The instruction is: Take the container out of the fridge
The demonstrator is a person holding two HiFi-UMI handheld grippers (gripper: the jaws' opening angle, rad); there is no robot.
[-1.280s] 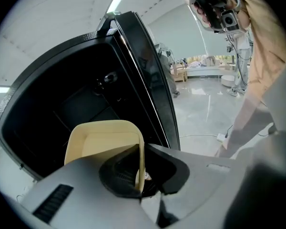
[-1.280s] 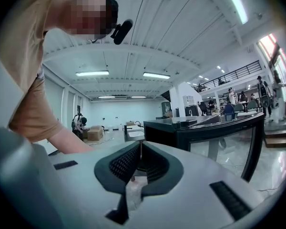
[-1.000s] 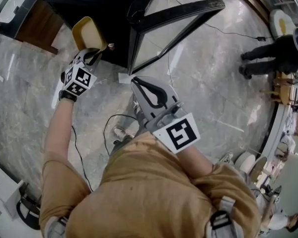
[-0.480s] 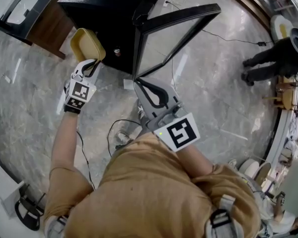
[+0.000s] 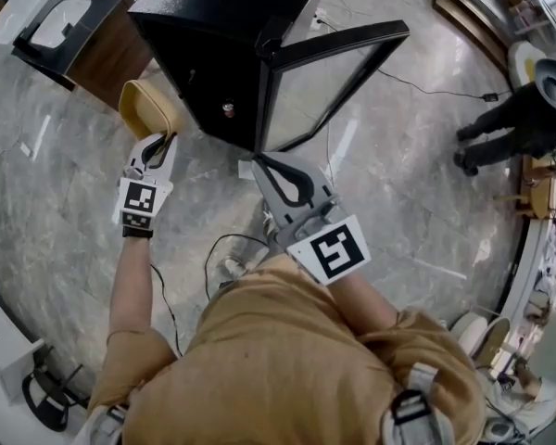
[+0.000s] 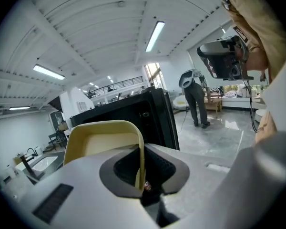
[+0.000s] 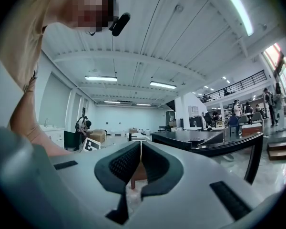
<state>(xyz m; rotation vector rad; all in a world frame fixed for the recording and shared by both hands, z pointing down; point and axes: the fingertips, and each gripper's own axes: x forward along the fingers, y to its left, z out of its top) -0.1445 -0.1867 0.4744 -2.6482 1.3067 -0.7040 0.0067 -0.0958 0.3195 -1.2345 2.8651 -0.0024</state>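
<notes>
In the head view the yellow container (image 5: 146, 107) hangs in the air just left of the black fridge (image 5: 224, 26), outside it. My left gripper (image 5: 160, 140) is shut on its rim. In the left gripper view the container (image 6: 102, 137) fills the space ahead, with its thin wall clamped between the left gripper (image 6: 142, 152) pads. The fridge (image 6: 133, 111) stands behind it. The fridge's glass door (image 5: 329, 58) stands open to the right. My right gripper (image 5: 259, 160) is held in front of the door's lower corner, and the right gripper (image 7: 141, 146) is shut on nothing.
A person in black (image 5: 511, 109) stands on the marble floor at the right. A wooden table (image 5: 69, 40) with a white tray stands left of the fridge. A black cable (image 5: 213, 248) loops on the floor near my feet. White furniture (image 5: 0, 327) sits at the lower left.
My left gripper has drawn the yellow container away from the fridge's front, toward me and to the left. The right gripper has stayed almost in place.
</notes>
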